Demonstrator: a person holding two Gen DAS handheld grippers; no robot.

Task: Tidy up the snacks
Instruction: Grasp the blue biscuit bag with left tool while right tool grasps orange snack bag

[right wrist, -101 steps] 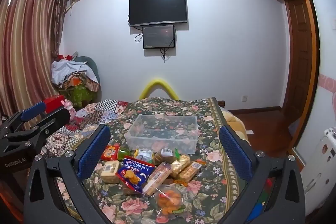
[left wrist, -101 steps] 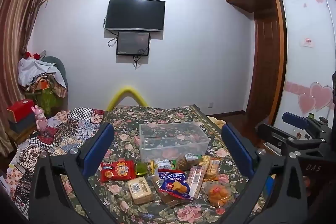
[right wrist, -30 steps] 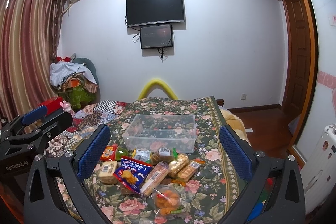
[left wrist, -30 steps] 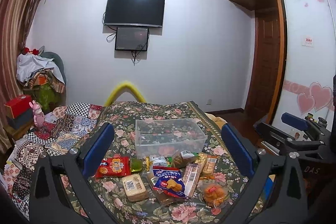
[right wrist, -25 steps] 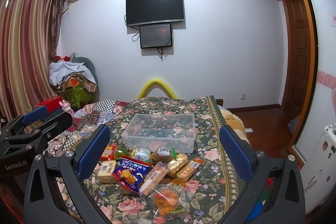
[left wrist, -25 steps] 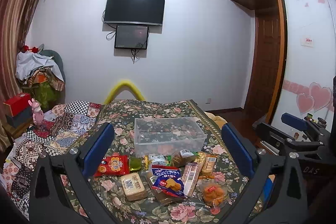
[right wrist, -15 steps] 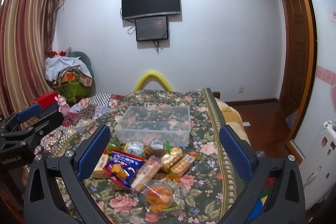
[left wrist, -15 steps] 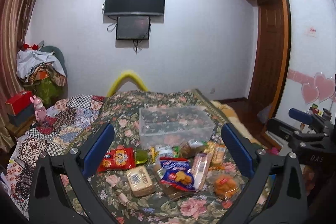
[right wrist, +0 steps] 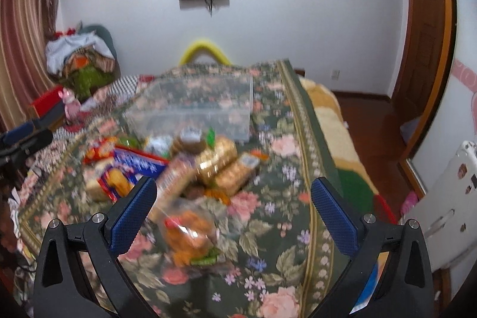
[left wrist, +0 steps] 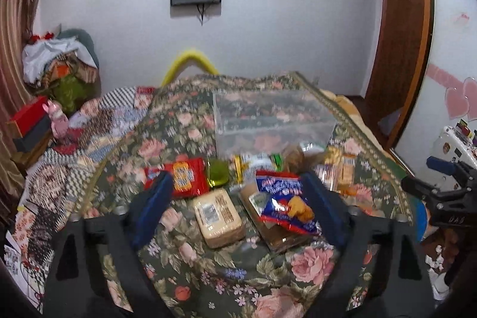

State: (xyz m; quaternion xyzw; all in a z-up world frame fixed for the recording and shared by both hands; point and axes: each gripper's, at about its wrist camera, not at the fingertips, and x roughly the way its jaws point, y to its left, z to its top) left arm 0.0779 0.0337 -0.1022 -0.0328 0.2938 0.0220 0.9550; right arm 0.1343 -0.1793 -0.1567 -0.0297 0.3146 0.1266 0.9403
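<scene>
The left claw (left wrist: pixel 235 206) is closing, nothing pressed between its pads, hovering over the beige wrapped cake block (left wrist: pixel 218 216) before the clear plastic box (left wrist: pixel 269 118). The right claw (right wrist: pixel 234 203) is gaping wide above the clear bag of orange snacks (right wrist: pixel 187 231).

1. I see the clear plastic bin (left wrist: pixel 272 121) upright and open-topped on the floral cloth; its contents cannot be told.
2. Just in front of the bin lie the snacks: a red packet (left wrist: pixel 186 176), a tan wrapped block (left wrist: pixel 219 213), a blue-and-red bag (left wrist: pixel 286 203).

L tool (left wrist: pixel 237 204): black frame; blue pads | R tool (right wrist: pixel 234 206): same; silver screws
</scene>
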